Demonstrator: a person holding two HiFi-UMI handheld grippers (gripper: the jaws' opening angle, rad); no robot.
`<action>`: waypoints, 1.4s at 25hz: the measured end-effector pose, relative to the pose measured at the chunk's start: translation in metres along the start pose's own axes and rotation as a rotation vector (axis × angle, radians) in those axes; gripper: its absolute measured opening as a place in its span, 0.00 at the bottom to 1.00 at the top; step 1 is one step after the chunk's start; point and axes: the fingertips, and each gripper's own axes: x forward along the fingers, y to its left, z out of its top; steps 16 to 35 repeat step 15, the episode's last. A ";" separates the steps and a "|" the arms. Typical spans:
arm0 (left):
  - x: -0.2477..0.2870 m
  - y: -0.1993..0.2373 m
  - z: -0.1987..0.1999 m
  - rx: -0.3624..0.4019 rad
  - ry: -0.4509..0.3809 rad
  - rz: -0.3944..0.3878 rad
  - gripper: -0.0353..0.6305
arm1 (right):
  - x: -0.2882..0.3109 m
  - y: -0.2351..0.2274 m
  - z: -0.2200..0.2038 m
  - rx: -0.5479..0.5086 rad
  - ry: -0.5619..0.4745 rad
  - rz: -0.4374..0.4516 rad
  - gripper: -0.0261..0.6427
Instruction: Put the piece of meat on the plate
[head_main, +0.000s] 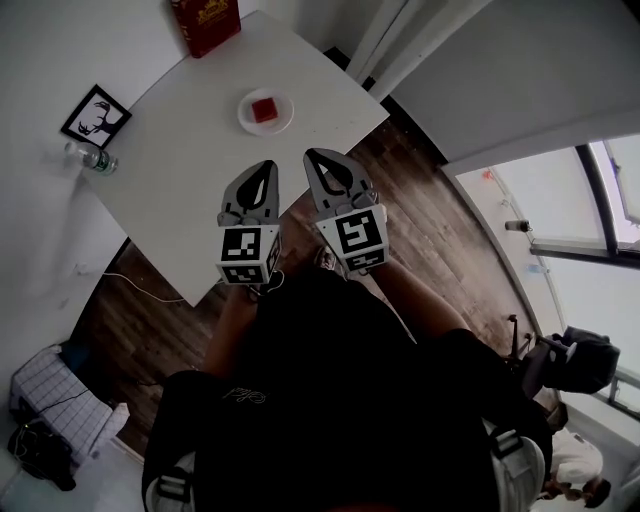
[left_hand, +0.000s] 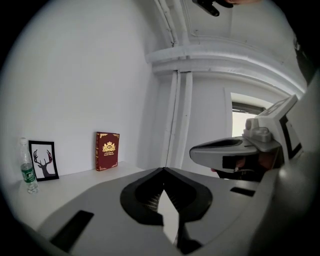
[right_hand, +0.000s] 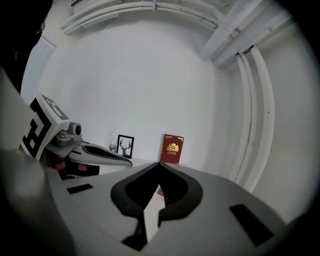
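The piece of meat (head_main: 264, 110) lies on the plate (head_main: 246, 121) on the desk (head_main: 180, 180). The left gripper (head_main: 264, 168) and right gripper (head_main: 314, 156) hover, jaws closed and empty. A red speck (right_hand: 157, 191) behind the right jaws is perhaps the meat.

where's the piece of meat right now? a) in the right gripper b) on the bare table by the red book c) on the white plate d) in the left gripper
c: the head view shows the red piece of meat lying on the white plate, while the left gripper and the right gripper are both shut and empty.
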 end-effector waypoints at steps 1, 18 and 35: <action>0.002 -0.004 0.001 0.004 0.001 -0.001 0.06 | -0.003 -0.004 -0.001 -0.002 -0.002 -0.002 0.07; 0.028 -0.049 0.010 0.052 0.010 -0.035 0.06 | -0.023 -0.040 -0.002 0.011 -0.042 -0.008 0.07; 0.028 -0.049 0.010 0.052 0.010 -0.035 0.06 | -0.023 -0.040 -0.002 0.011 -0.042 -0.008 0.07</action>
